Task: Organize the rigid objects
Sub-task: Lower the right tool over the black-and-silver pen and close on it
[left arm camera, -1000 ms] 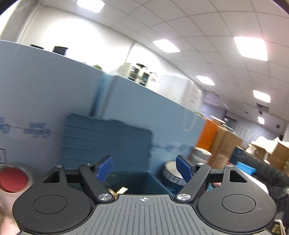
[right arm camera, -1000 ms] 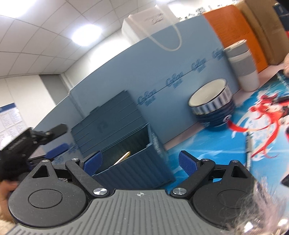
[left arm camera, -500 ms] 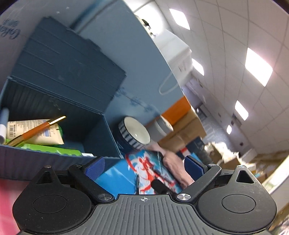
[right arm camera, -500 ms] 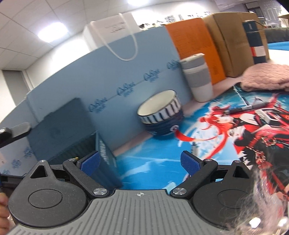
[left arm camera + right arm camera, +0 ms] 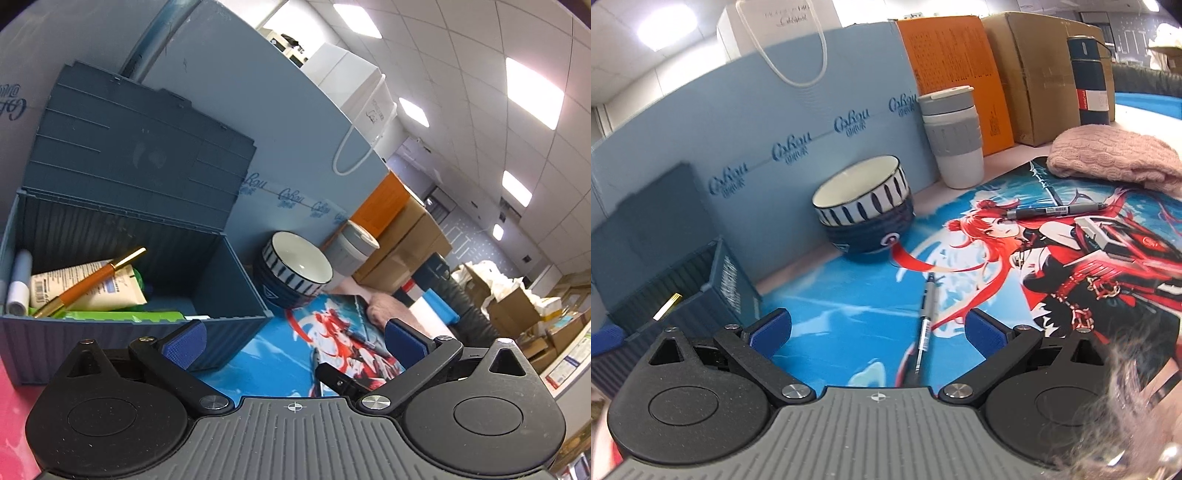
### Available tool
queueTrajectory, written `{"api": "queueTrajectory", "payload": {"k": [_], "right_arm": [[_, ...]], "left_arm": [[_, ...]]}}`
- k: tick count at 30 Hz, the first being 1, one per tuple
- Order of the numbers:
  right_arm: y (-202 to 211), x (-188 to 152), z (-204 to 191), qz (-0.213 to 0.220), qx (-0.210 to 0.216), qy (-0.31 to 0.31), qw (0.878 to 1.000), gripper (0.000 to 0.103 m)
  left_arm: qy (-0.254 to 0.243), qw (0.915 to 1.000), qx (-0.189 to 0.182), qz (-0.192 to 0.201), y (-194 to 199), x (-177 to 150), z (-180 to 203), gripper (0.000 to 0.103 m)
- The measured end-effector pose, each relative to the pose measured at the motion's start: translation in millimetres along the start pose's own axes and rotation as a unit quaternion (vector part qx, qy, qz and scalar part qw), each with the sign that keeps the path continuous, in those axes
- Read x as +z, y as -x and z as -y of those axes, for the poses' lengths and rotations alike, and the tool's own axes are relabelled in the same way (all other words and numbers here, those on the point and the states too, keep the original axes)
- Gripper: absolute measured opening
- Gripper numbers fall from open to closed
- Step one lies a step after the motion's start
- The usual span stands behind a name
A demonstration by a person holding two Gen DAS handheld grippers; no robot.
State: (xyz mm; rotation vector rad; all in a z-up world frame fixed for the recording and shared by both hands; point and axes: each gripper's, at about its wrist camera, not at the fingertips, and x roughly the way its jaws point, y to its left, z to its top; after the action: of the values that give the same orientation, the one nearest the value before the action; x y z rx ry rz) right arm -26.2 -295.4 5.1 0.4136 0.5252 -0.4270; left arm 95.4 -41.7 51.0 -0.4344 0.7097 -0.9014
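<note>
An open dark blue storage box (image 5: 236, 295) holds an orange pen with gold ends (image 5: 88, 284), a cream tube (image 5: 110, 291), a grey marker and a green pack. My left gripper (image 5: 295, 341) hovers at the box's right front corner; its jaws are opening and hold nothing. My right gripper (image 5: 877, 332) hangs over the printed desk mat (image 5: 849, 321), jaws opening. A grey pen (image 5: 927, 321) lies on the mat between its fingers, untouched. A dark marker (image 5: 1052, 211) lies farther right on the mat. The box (image 5: 731, 288) is at the left.
Two stacked blue-and-white bowls (image 5: 864, 218) stand against the blue partition (image 5: 775, 129), with a grey-banded cup (image 5: 953, 136) to their right. A pink knitted cloth (image 5: 1115, 155), a dark flask (image 5: 1089, 85) and cardboard boxes (image 5: 1034, 74) fill the far right.
Both grippers tipped downward, from partition and ceiling to the desk. The box's inside came into the left view, the mat and pens into the right view. Both pairs of jaws spread wider.
</note>
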Motion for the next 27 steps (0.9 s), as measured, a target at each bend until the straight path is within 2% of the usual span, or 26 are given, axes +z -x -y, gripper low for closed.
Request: {"api": "queueTrajectory", "payload": {"k": [4,8,11,13,18,22,26,27], "right_arm": [[-12.3,-1.7,-1.4,-0.011,-0.039,0.024,0.999,0.101],[-22.6,-4.8,0.4,-0.027,-0.055,0.031,0.998,0.097],[-29.5,-7.1,1.3,-0.033,-0.074,0.039,0.996,0.085],[-34.6,-8.7,2.3,-0.041,-0.087,0.04,0.995,0.073],[-39.4,-8.4,1.2,-0.041,-0.094,0.049,0.993,0.073],[-48.4,-6.9,-4.4,-0.045,-0.104,0.071,0.991,0.072],[-53.5,-7.4,-9.5,-0.042,-0.108,0.093,0.989,0.063],[-53.6,-7.3,-10.3,-0.041,-0.103,0.097,0.989,0.057]], "left_arm": [[0.005,1.0,0.002,-0.003,-0.4,0.3,-2.9,0.103],[0.005,0.9999,0.006,-0.007,-1.7,0.0,-4.3,0.103],[0.004,1.0,0.004,-0.007,-0.9,-0.1,-3.4,0.103],[0.003,1.0,0.003,-0.008,-1.0,-0.3,-3.3,0.103],[-0.002,0.9997,0.021,-0.016,-6.0,-0.9,-3.3,0.103],[-0.017,0.9991,0.039,-0.004,-4.5,-2.3,1.0,0.103],[-0.02,0.9991,0.036,-0.006,-5.0,-1.4,1.4,0.103],[-0.022,0.9991,0.036,-0.008,-6.0,-1.6,2.0,0.103]]}}
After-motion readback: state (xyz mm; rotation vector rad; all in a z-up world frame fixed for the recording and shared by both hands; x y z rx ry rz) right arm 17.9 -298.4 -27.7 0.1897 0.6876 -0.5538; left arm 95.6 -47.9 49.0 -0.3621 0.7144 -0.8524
